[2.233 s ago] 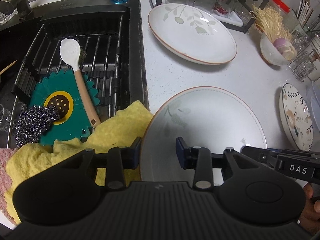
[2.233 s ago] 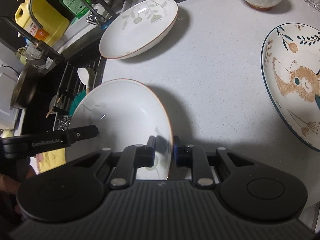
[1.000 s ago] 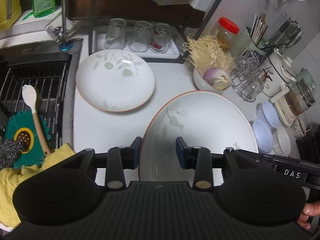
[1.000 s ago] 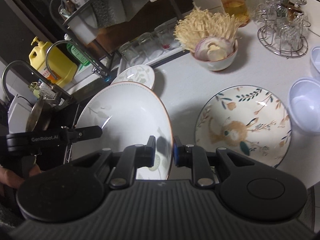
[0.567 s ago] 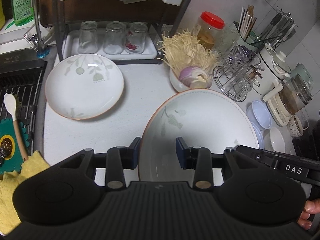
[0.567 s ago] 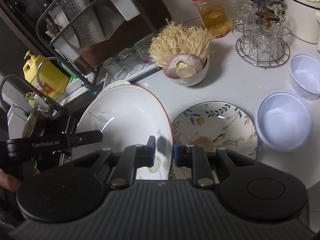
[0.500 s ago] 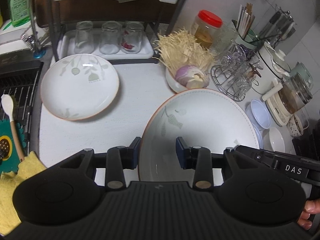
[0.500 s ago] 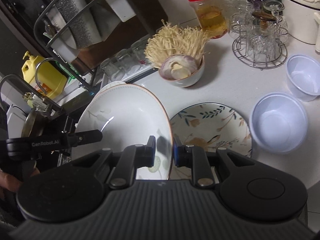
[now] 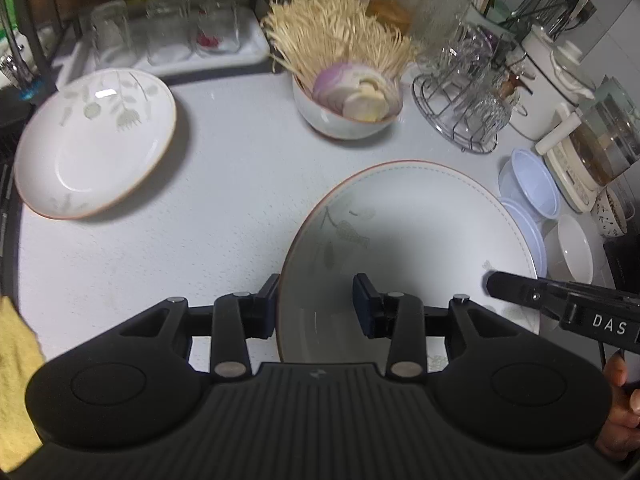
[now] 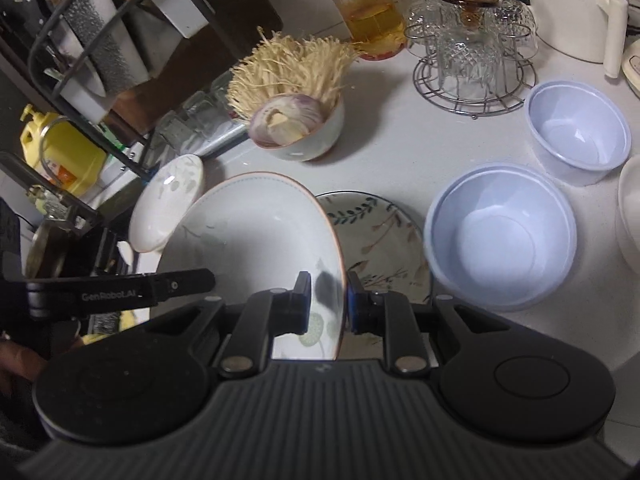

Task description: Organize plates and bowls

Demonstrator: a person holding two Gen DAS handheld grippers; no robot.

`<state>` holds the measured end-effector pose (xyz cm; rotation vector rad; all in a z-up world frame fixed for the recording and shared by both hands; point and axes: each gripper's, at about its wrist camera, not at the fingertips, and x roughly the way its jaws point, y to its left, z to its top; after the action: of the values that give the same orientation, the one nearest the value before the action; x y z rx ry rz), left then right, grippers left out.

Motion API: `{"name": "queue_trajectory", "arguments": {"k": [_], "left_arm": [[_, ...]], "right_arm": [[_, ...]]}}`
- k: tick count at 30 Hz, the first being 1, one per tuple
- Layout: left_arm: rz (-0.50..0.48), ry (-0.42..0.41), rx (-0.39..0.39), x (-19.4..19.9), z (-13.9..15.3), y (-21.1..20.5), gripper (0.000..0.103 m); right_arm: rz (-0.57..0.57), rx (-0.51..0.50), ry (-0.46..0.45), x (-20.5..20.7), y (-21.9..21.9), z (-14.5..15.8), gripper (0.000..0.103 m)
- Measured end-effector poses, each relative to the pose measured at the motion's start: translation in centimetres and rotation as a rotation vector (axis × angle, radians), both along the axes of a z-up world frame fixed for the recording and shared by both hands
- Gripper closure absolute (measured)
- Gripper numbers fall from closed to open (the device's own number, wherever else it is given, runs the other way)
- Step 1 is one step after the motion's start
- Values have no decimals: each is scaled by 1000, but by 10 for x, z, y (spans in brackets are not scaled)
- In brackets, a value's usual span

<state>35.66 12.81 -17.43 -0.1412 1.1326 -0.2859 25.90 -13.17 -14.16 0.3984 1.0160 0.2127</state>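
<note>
Both grippers hold one white leaf-pattern plate in the air above the counter. My left gripper is shut on its left rim. My right gripper is shut on its right rim; the plate also shows in the right wrist view. Below it lies a floral plate, partly hidden. A second white leaf-pattern plate lies on the counter to the left, also seen in the right wrist view. Pale blue plastic bowls stand to the right.
A bowl of enoki mushrooms and onion stands behind. A wire rack of glasses, a red-lidded jar, a tray of glasses, a small white bowl and a yellow cloth surround the counter.
Both grippers carried the white plate rightward and lower. It now hangs over the floral plate, which is more covered. The sink has left the left wrist view.
</note>
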Motion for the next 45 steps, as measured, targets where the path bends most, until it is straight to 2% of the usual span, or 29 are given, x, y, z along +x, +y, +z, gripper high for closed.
{"name": "queue_trajectory", "arguments": {"k": [3, 10, 21, 27, 36, 42, 45], "left_arm": [[-10, 14, 13, 8, -10, -10, 60], [-5, 48, 32, 25, -29, -29, 60], [-4, 73, 83, 33, -29, -42, 60], [-2, 82, 75, 36, -29, -49, 59], [-1, 99, 77, 37, -29, -55, 54], [22, 123, 61, 32, -34, -48, 54], [27, 105, 43, 29, -29, -46, 53]], "right_arm": [[-18, 28, 23, 8, -11, -12, 82], [-25, 4, 55, 22, -23, -33, 82], [-67, 71, 148, 29, -36, -56, 82], [-82, 64, 146, 29, -41, -47, 81], [-129, 124, 207, 33, -54, -62, 80], [-141, 138, 221, 31, -56, -60, 80], [-149, 157, 216, 29, -59, -55, 72]]}}
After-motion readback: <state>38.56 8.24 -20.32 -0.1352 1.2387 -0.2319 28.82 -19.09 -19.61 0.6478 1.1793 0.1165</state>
